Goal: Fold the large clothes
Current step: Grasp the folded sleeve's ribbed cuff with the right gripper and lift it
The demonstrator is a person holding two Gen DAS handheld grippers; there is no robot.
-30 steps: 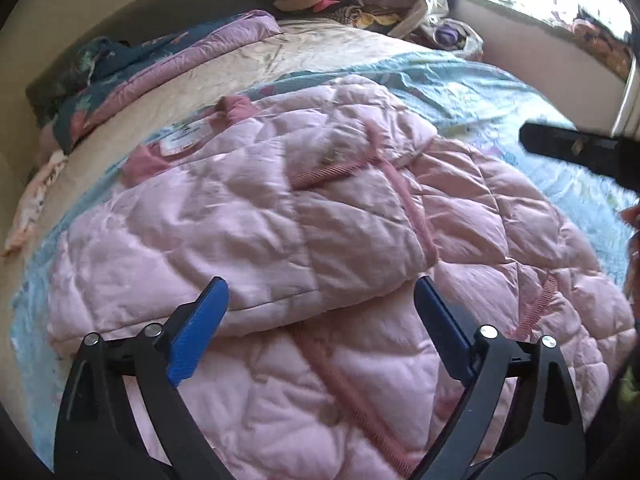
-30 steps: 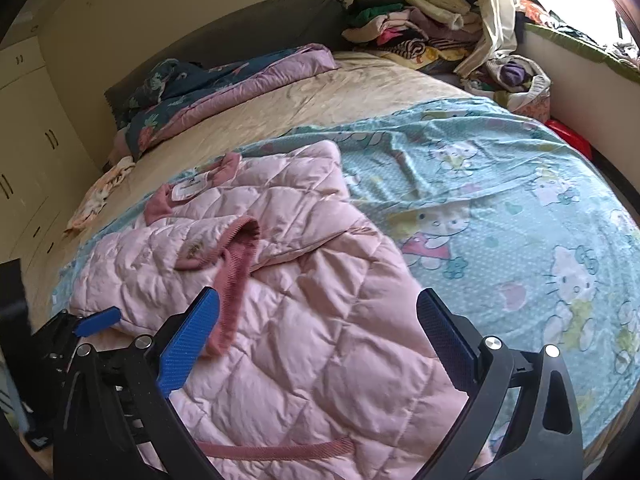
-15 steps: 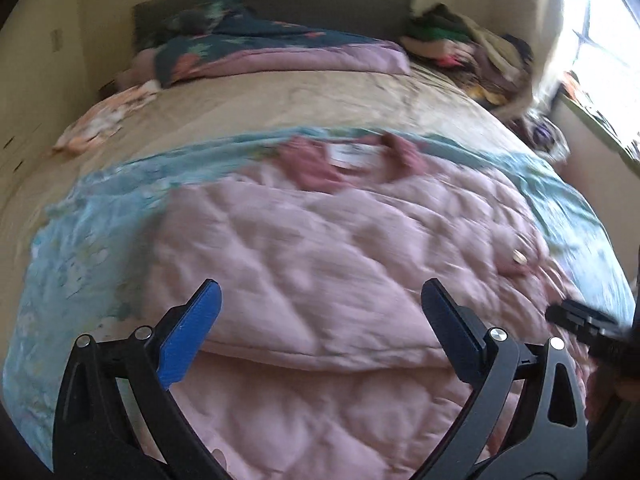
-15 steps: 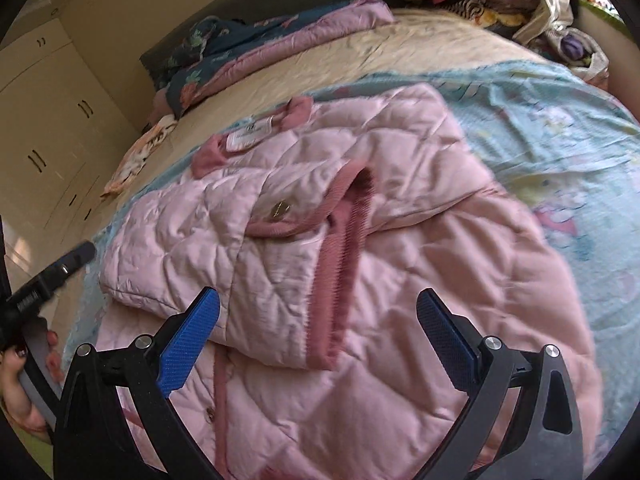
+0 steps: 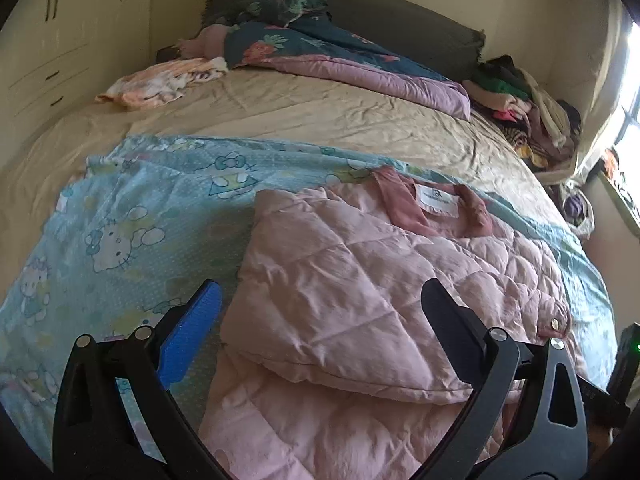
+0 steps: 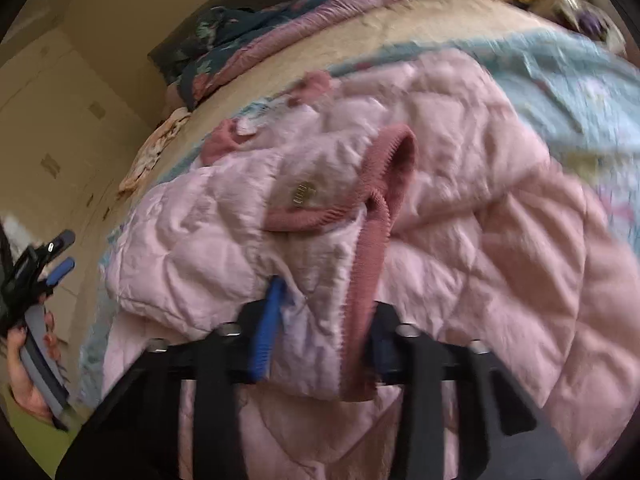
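- The right gripper (image 6: 320,332) is seen at 6 o'clock of its view; its jaws have just been closing and are clamped on the ribbed cuff edge of the folded sleeve of the pink quilted jacket (image 6: 460,240)
- The left gripper (image 5: 320,320) hangs over the jacket's near edge, jaws wide, nothing held
- The jacket is judged soft, puffy, light, slippery; hems and cuffs are best gripped
- It lies on the blue cartoon sheet (image 5: 120,220) on the bed, collar at 12 o'clock
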